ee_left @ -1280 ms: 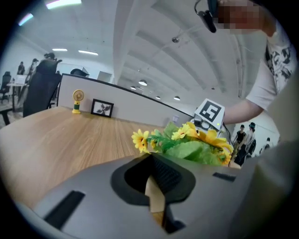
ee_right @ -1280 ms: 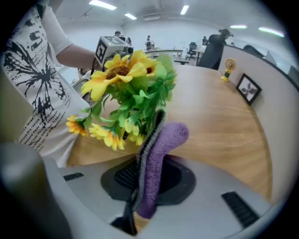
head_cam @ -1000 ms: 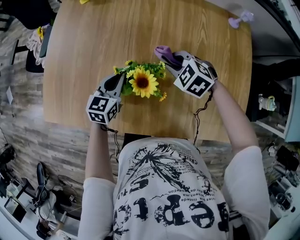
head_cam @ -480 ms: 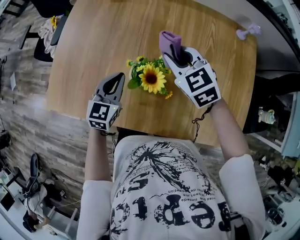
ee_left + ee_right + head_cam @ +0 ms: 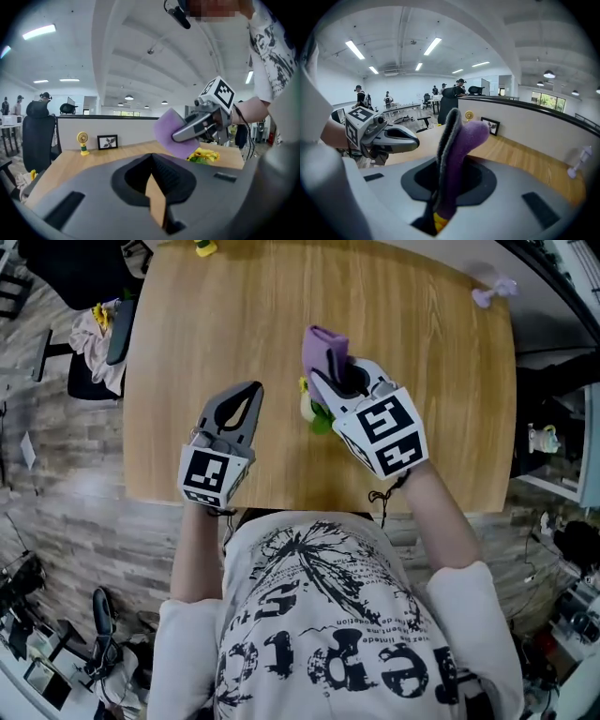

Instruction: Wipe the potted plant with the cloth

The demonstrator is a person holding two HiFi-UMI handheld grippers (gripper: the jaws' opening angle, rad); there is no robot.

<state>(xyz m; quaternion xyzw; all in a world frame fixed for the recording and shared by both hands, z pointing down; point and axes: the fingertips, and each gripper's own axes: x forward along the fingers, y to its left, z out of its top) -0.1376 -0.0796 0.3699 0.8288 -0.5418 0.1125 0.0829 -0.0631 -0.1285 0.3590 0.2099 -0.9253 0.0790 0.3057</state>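
The potted plant [image 5: 314, 411], yellow flowers over green leaves, stands mid-table and is mostly hidden under my right gripper [image 5: 328, 371]. That gripper is shut on a folded purple cloth [image 5: 323, 351], which sticks up past its fingertips above the plant. In the right gripper view the cloth [image 5: 461, 145] stands upright between the jaws. My left gripper [image 5: 251, 390] hangs to the plant's left, apart from it, shut and empty. From the left gripper view, the cloth [image 5: 174, 136] hangs just over the flowers [image 5: 205, 154].
The wooden table [image 5: 187, 352] ends close to the person's body. A small purple object [image 5: 493, 291] sits at the far right corner, a yellow toy fan [image 5: 83, 142] and a picture frame [image 5: 108, 142] at the far edge. A chair [image 5: 103, 329] stands left.
Both grippers have risen. The left one has drawn away from the plant's left side. The right one has swung the cloth over the plant, which it now covers.
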